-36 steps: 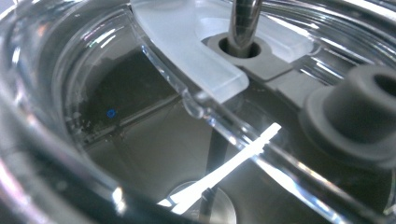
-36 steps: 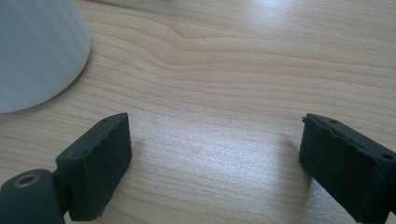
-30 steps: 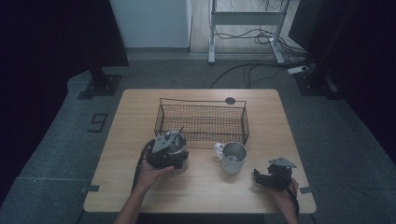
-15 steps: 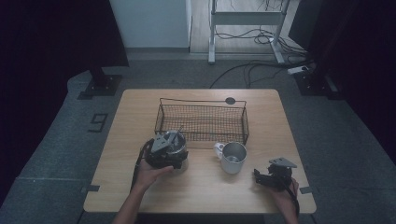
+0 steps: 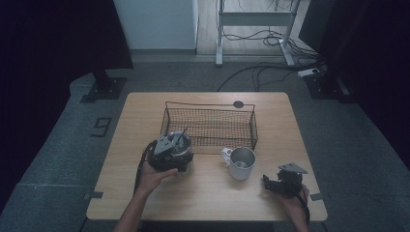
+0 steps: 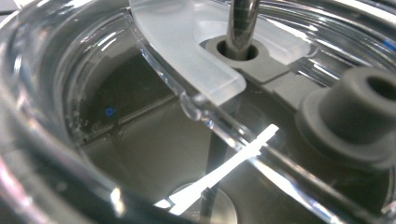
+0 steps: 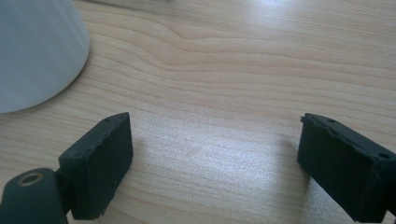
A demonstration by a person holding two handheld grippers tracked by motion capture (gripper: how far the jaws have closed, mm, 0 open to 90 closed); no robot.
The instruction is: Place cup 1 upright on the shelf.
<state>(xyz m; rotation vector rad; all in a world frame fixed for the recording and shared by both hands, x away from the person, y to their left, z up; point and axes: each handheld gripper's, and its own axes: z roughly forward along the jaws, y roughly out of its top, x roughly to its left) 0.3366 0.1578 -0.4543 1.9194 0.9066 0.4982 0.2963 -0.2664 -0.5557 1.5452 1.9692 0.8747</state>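
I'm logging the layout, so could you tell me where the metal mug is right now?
In the high view the metal mug stands upright on the table, right of centre, just in front of the wire basket.

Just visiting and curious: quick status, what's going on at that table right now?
Left tool down on the clear lidded cup with a straw, grip unclear. Right tool open, empty, low over the wooden table. White mug stands between them; wire basket behind.
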